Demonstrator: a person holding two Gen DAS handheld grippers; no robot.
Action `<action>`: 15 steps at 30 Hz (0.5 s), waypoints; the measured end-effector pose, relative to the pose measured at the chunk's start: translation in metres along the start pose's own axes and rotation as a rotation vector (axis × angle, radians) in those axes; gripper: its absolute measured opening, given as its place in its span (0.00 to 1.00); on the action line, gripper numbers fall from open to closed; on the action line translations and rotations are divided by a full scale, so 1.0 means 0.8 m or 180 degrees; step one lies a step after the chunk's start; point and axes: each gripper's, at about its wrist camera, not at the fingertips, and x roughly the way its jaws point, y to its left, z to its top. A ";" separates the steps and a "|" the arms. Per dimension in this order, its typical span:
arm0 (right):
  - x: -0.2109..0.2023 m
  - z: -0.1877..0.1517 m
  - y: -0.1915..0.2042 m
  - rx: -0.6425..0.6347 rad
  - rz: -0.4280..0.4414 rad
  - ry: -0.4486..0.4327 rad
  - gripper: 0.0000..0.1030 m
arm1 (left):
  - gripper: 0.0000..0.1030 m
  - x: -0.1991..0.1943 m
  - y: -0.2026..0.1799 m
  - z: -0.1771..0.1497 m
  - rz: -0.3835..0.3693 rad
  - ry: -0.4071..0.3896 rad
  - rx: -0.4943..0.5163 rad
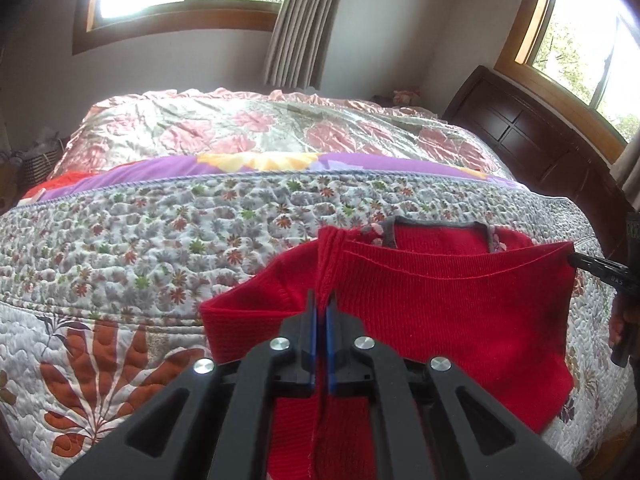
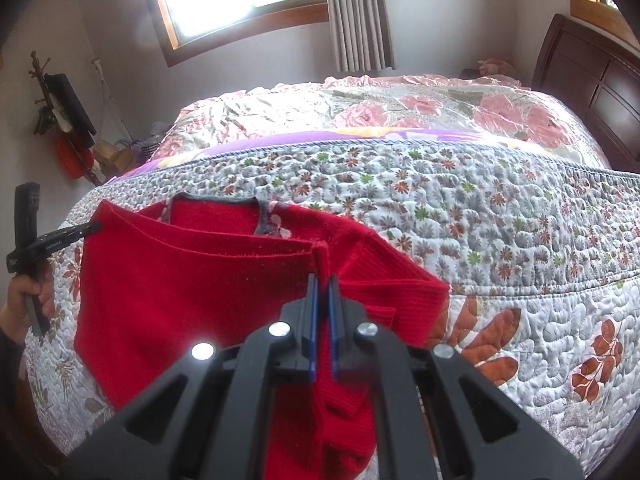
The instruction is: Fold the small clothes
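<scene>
Red sweater (image 1: 420,320) on quilt (image 1: 160,232) at bed's near edge, hem lifted toward collar. Left tool (image 1: 321,308) nearly closed, pinching hem's left corner; right tool (image 2: 322,292) likewise, pinching right corner

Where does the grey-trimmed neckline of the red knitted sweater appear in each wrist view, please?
Left wrist view: the grey-trimmed neckline sits right of centre, beyond the raised hem of the red knitted sweater, above the left gripper.
Right wrist view: the neckline sits left of centre, up and left of the right gripper.
Shared landmark: the purple blanket band across the bed.
</scene>
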 end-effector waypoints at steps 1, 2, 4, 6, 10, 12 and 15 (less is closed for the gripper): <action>0.005 0.001 -0.002 0.0016 -0.0012 0.0012 0.03 | 0.03 0.004 0.000 0.001 -0.0009 0.0001 -0.0017; 0.009 0.004 -0.004 0.0036 -0.0012 0.0014 0.03 | 0.03 0.007 0.002 0.002 -0.0013 -0.0004 -0.0038; 0.011 0.009 -0.004 0.0049 -0.0017 -0.0008 0.03 | 0.03 0.009 0.001 0.007 -0.0013 -0.0023 -0.0047; 0.009 0.016 -0.005 0.0067 -0.0010 -0.0049 0.03 | 0.03 0.009 0.000 0.016 -0.0009 -0.0053 -0.0041; 0.002 0.032 -0.003 0.0057 -0.0024 -0.0133 0.03 | 0.03 -0.003 -0.001 0.036 -0.0056 -0.0183 -0.0085; 0.002 0.040 -0.004 0.0058 -0.0048 -0.0161 0.03 | 0.03 -0.004 0.000 0.044 -0.0042 -0.0220 -0.0087; 0.007 0.054 -0.007 0.0086 -0.0095 -0.0185 0.03 | 0.03 0.007 0.001 0.056 0.0026 -0.0208 -0.0089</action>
